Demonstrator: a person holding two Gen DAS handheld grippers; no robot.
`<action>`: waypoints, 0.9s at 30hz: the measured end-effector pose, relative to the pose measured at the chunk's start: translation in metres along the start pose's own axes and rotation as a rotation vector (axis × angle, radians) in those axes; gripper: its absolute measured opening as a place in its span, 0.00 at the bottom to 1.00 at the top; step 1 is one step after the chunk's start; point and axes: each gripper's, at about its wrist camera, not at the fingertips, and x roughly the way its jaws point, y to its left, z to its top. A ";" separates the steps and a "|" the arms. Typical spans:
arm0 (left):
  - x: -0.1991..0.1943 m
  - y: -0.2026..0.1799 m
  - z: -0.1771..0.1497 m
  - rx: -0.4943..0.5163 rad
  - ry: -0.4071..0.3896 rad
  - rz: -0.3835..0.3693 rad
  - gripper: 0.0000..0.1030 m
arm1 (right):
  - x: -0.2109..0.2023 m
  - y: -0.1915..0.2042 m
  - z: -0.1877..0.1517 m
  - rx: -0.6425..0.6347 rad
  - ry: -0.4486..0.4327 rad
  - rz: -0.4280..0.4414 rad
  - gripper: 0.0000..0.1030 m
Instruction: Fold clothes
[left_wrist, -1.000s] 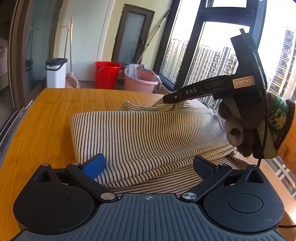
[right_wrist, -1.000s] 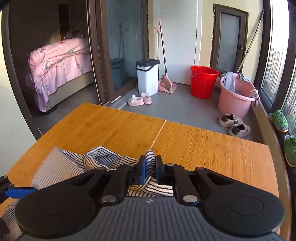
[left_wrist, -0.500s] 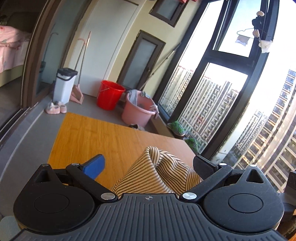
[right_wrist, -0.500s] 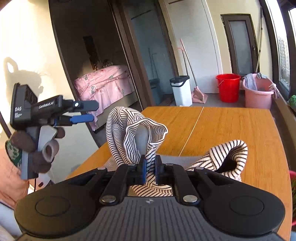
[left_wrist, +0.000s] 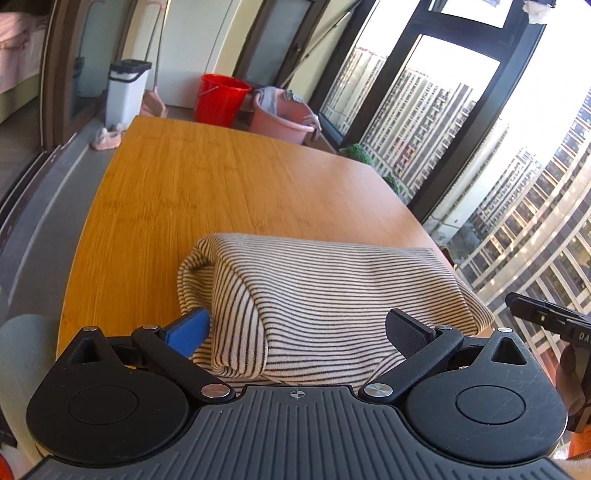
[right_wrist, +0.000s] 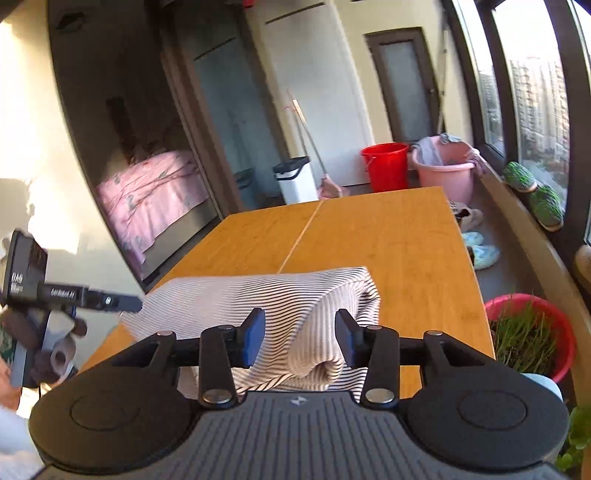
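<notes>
One bamboo-topped table (left_wrist: 207, 192) carries one striped garment (left_wrist: 332, 295), lying as a folded bundle at the near edge, its far fold running straight across the boards.

My left gripper (left_wrist: 295, 328) is held low over the near edge, pointing along the table toward the far end. Its fingers are spread wide; the blue pad (left_wrist: 186, 330) sits at the bundle's left end and the black pad (left_wrist: 408, 332) over its right part, neither pinching cloth. The garment lies between and just ahead of them.

My right gripper (right_wrist: 300, 338) points the same way from the other side, tilted. Its two pads stand apart with a rolled end of the stripes between them; I cannot tell whether either pad touches the fabric.

Each wrist view shows the opposite tool at the frame edge, held in a gloved hand (right_wrist: 33, 332).

Beyond the table: one red bucket (left_wrist: 221, 99), one pink basin (left_wrist: 282, 120), one white bin (left_wrist: 125, 90).
</notes>
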 end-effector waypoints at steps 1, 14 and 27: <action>0.006 0.003 -0.002 -0.020 0.015 0.006 1.00 | 0.008 -0.009 0.000 0.042 0.013 -0.005 0.43; 0.071 0.007 0.029 0.090 -0.003 0.073 0.78 | 0.126 -0.011 -0.004 0.032 0.133 0.003 0.39; 0.042 0.013 0.054 0.085 -0.070 0.000 0.27 | 0.125 -0.011 0.041 -0.002 0.034 0.036 0.23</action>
